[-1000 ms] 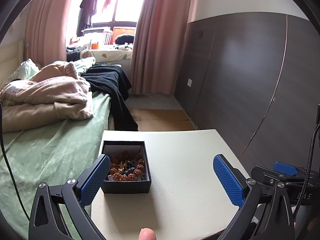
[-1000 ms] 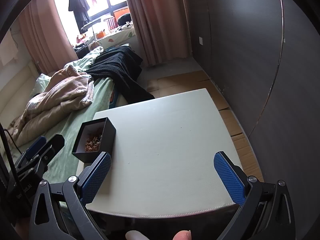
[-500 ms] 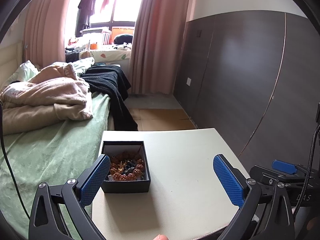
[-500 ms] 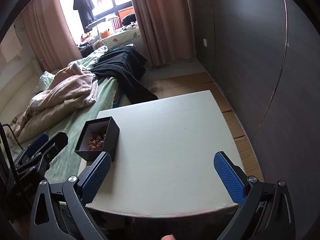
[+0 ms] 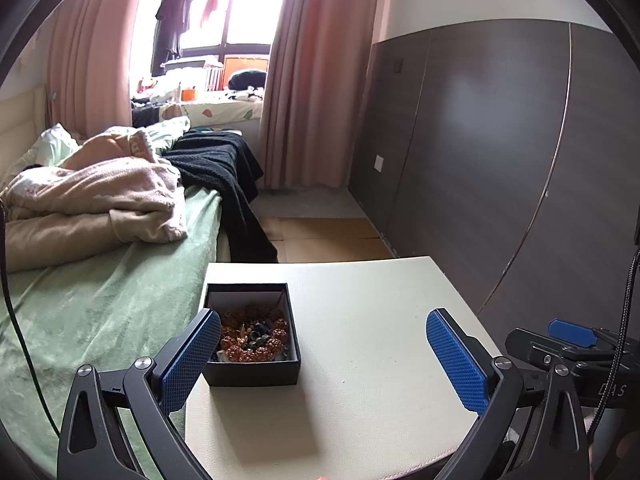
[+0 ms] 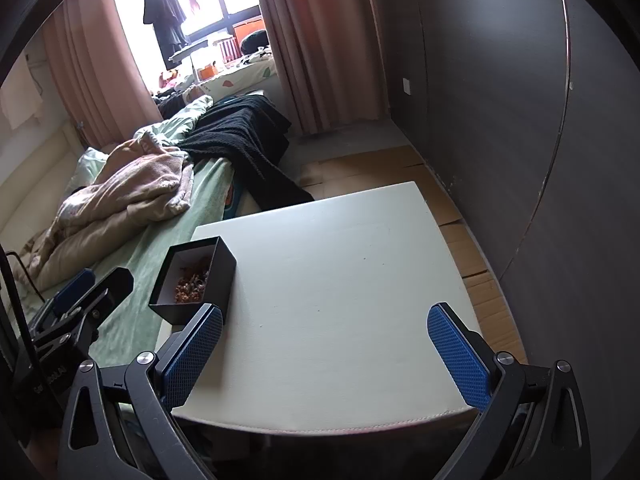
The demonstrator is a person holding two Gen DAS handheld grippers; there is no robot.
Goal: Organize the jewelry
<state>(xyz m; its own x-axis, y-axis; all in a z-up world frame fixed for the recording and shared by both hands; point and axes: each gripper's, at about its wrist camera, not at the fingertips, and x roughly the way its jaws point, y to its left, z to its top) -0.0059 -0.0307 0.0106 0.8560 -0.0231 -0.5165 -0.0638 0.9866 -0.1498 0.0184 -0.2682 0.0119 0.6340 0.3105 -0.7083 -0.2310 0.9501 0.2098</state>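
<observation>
**Both grippers held back from an open box of beads**

Nearest in each wrist view are the blue pads of that view's own gripper. The left gripper [image 5: 323, 354] has its jaws spread wide with nothing between them; its left pad overlaps the near left corner of the box [image 5: 252, 372] in the picture, though contact cannot be told. The right gripper [image 6: 325, 354] is likewise spread wide and empty, above the near edge of the table [image 6: 340, 280].

The box stands at the table's left edge, just beside the bed [image 5: 100, 300]. It is small, square and black with a pale lining, and no lid shows in either view. Inside lies the jewelry [image 5: 254, 334]: a heap of knobbly reddish-brown beads, seemingly strung into loops, with a few dark pieces among them. All of it is in the box; none shows on the table.

This fits two stages: the beads waiting to be taken out and sorted, or gathered into the box and put away. The pictures do not settle which, so no next move can be fixed. Any grasp of the beads would call for a narrow, careful closure, since strands look likely to tangle and slip.

Beyond the table lie rumpled blankets [image 5: 92, 200], curtains and a bright window.
</observation>
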